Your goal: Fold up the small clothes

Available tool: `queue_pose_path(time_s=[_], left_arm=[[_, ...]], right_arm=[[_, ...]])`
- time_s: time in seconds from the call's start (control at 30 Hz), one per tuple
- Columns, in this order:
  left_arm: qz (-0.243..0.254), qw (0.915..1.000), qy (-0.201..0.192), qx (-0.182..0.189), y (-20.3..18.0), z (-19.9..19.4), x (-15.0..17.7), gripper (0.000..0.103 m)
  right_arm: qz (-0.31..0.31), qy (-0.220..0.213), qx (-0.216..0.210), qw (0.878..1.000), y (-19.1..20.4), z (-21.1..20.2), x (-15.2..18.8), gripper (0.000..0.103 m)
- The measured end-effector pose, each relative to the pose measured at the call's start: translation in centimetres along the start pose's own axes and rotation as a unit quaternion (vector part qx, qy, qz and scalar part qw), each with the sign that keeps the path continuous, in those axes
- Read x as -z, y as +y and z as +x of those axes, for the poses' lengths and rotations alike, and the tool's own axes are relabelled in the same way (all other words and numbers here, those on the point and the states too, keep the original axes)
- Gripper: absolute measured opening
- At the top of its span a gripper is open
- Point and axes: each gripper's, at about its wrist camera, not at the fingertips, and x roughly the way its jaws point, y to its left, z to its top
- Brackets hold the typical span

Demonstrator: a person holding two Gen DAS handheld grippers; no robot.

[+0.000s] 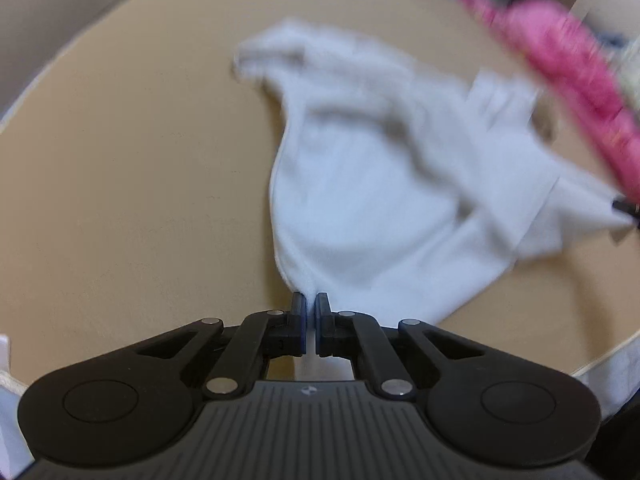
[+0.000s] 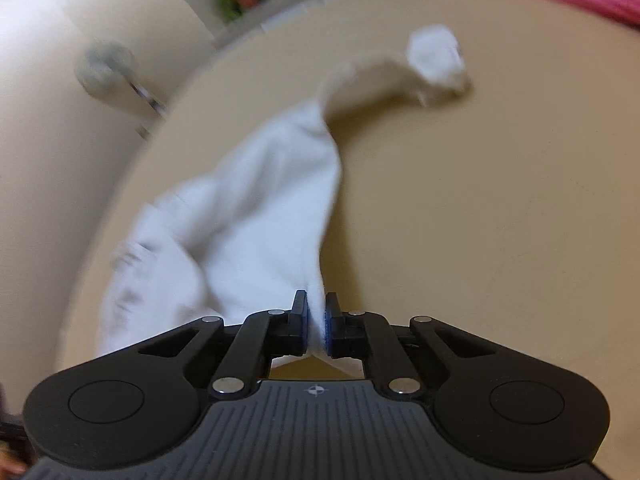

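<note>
- Your left gripper is pressed together on a corner of the white garment; the cloth comes to a point right between the pads and fans out ahead of it over the tan desk.
- Your right gripper is pinching a fold of the same white garment; fabric fills the narrow slot between its pads and hangs out below them.
- In the left wrist view the cloth runs forward and to the right, ending at a dark tip near the right edge that looks like your other gripper, though blur keeps it from being certain.
- In the right wrist view the long axis runs from the pinch up and away, narrowing to a strip whose bunched end rests on the desk well ahead; a second lobe sags off to the left.
- So the garment lies between your two hands, partly lifted at both pinches, its far end on the desk.
- The next move, by my judgement, turns on that span: the two held points are apart with slack between them, so you need them drawn level and taut before laying a fold.
- The pink sleeve crosses the upper right of the left view, above the cloth.
- Neither hand is nearer the far end by any margin I can tell; both pictures are smeared.
</note>
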Motion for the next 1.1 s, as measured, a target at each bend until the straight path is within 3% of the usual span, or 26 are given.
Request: queue_pose_path(time_s=[0.1, 0.17, 0.23, 0.27, 0.37, 0.4, 0.43, 0.5, 0.57, 0.6, 0.63, 0.67, 0.8, 0.87, 0.9, 0.93, 1.0, 1.1], left_arm=[[-0.017, 0.9954, -0.081, 0.047, 1.5, -5.4, 0.9, 0.003], [-0.009, 0.9944, -0.094, 0.049, 2.4, -7.3, 2.2, 0.003], [-0.008, 0.9981, -0.04, 0.047, 3.1, -6.2, 3.4, 0.004], [0.004, 0.999, -0.01, 0.044, 2.9, -5.2, 3.9, 0.004], [0.071, 0.997, 0.029, -0.005, 1.7, -3.3, 4.9, 0.004], [0.071, 0.9968, 0.036, -0.011, 1.8, -2.9, 4.9, 0.008], [0.06, 0.9972, 0.045, -0.007, 2.1, -2.6, 4.8, 0.019], [0.048, 0.9976, 0.051, 0.0, 2.1, -2.2, 4.6, 0.028], [0.05, 0.9969, 0.06, 0.001, 1.7, -1.5, 4.7, 0.03], [0.051, 0.9964, 0.068, 0.001, 1.7, -1.2, 5.1, 0.034], [0.052, 0.9957, 0.077, -0.003, 1.4, -0.6, 4.9, 0.038], [0.054, 0.9948, 0.085, -0.01, 1.0, 0.2, 4.9, 0.038], [0.058, 0.9919, 0.107, -0.034, 0.1, 1.7, 5.4, 0.038], [0.062, 0.9919, 0.103, -0.042, -0.3, 1.8, 5.7, 0.035], [0.065, 0.9918, 0.101, -0.042, -0.4, 1.7, 5.9, 0.019], [0.07, 0.9917, 0.101, -0.039, -0.7, 1.6, 6.1, 0.003], [0.086, 0.9917, 0.086, -0.042, -1.0, 0.6, 6.7, 0.002], [0.084, 0.9954, 0.042, -0.022, -0.8, -2.6, 7.4, 0.0]], right_arm=[[0.006, -0.05, -0.05, 0.997, 1.2, -6.2, -1.3, 0.005], [0.013, -0.088, -0.075, 0.993, 1.2, -10.4, -1.3, 0.004], [0.029, -0.092, -0.063, 0.993, 0.1, -12.8, -0.3, 0.004], [0.037, -0.072, -0.041, 0.996, -0.7, -12.9, 0.5, 0.004], [0.021, 0.03, 0.059, 0.998, -2.6, -9.3, 3.7, 0.004], [0.023, 0.059, 0.089, 0.994, -3.4, -8.0, 4.8, 0.006], [0.026, 0.072, 0.104, 0.992, -4.1, -7.0, 5.9, 0.008], [0.042, 0.078, 0.111, 0.99, -5.2, -5.8, 7.6, 0.008], [0.046, 0.089, 0.126, 0.987, -5.6, -5.4, 8.2, 0.008], [0.029, 0.083, 0.133, 0.987, -5.3, -5.5, 8.2, 0.012], [0.012, 0.08, 0.142, 0.987, -5.1, -5.5, 8.4, 0.024], [0.004, 0.087, 0.144, 0.986, -5.0, -5.2, 8.5, 0.031], [-0.033, 0.115, 0.147, 0.982, -4.7, -3.3, 9.3, 0.032], [-0.072, 0.116, 0.159, 0.978, -4.0, -3.0, 9.8, 0.029], [-0.091, 0.115, 0.163, 0.976, -3.6, -2.9, 10.0, 0.025], [-0.099, 0.115, 0.159, 0.976, -3.7, -2.6, 10.0, 0.004], [-0.087, 0.105, 0.147, 0.98, -3.7, -2.1, 10.3, 0.003], [-0.05, 0.061, 0.114, 0.99, -3.9, -5.0, 9.6, 0.003]])
